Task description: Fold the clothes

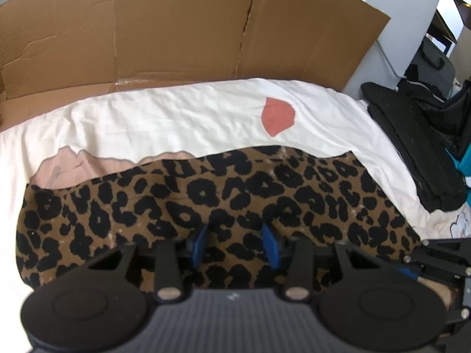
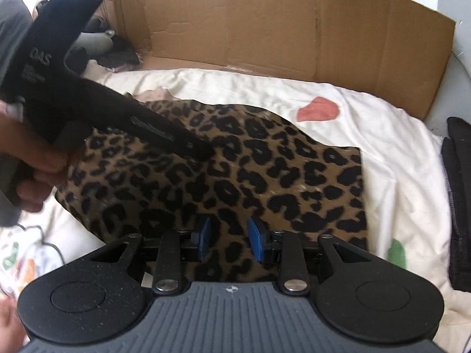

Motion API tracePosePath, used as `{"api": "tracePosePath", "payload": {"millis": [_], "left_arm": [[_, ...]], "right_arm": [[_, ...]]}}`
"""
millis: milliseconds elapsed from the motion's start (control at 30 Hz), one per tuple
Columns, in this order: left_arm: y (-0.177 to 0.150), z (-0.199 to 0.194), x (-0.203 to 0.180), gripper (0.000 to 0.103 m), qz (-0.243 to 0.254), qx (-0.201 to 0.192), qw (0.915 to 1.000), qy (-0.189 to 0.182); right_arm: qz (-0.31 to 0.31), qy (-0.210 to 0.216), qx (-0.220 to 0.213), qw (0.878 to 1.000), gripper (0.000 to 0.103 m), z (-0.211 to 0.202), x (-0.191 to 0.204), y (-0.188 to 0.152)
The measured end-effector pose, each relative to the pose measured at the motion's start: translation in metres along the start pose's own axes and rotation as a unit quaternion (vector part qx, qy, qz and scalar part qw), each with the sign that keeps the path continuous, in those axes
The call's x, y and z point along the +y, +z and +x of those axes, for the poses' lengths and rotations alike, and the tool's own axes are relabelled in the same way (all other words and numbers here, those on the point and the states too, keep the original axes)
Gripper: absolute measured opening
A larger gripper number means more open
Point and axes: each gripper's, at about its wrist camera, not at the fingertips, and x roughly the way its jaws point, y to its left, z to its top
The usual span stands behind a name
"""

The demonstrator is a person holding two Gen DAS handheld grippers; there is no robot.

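1. Nearest the lens in the left wrist view is the grey ribbed body of the left gripper (image 1: 235,236), with its two black round pivots and blue pads (image 1: 270,242) reaching forward.
2. Its jaws stand partly apart, and the leopard-print garment (image 1: 223,203) lies under and between the pads. Whether the pads pinch the cloth or only hover over it cannot be told from this view.
3. The right gripper (image 2: 229,239) shows the same build in its own view, with blue pads (image 2: 255,242) set a little closer together. The print cloth (image 2: 235,170) sits below the gap; a grip cannot be confirmed here either.
4. The garment lies spread flat on a white bedsheet (image 1: 164,117), its far edge wavy. A pale pink fabric (image 1: 76,166) peeks out from beneath its far left edge.
5. A red patch (image 1: 277,115) is printed on the sheet beyond the garment.
6. A flattened cardboard sheet (image 1: 176,29) stands along the far side of the bed.
7. In the right wrist view the left gripper's black handle (image 2: 88,100) crosses the upper left, held by a hand (image 2: 35,164), its tip over the garment.
8. A dark pile of clothing (image 1: 418,147) rests at the right side of the bed.
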Motion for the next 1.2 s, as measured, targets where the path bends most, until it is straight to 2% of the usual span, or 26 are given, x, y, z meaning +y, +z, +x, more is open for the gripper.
{"api": "tracePosePath", "payload": {"millis": [267, 467, 600, 767, 1000, 1200], "left_arm": [[0.001, 0.0, -0.001, 0.045, 0.012, 0.004, 0.9999, 0.002], [0.003, -0.002, -0.002, 0.044, 0.008, 0.002, 0.9999, 0.007], [0.005, -0.014, -0.008, 0.039, 0.009, -0.015, 0.9996, 0.021], [-0.002, -0.036, -0.019, 0.039, 0.019, -0.032, 0.9993, 0.005], [-0.027, -0.06, -0.039, 0.039, 0.024, -0.029, 0.9991, -0.02], [-0.05, -0.063, -0.056, 0.039, 0.034, -0.011, 0.9982, -0.047]], "right_arm": [[-0.003, -0.044, 0.0, 0.999, 0.036, -0.01, -0.024, -0.015], [0.041, -0.079, 0.001, 0.996, 0.035, -0.023, -0.047, -0.021], [0.065, -0.069, -0.02, 0.995, 0.036, -0.04, -0.044, -0.018], [0.056, -0.046, -0.033, 0.997, 0.035, -0.049, -0.027, -0.017], [0.059, -0.037, -0.016, 0.997, 0.036, -0.049, -0.016, -0.029], [0.049, -0.044, 0.004, 0.998, 0.035, -0.039, -0.014, -0.038]]}}
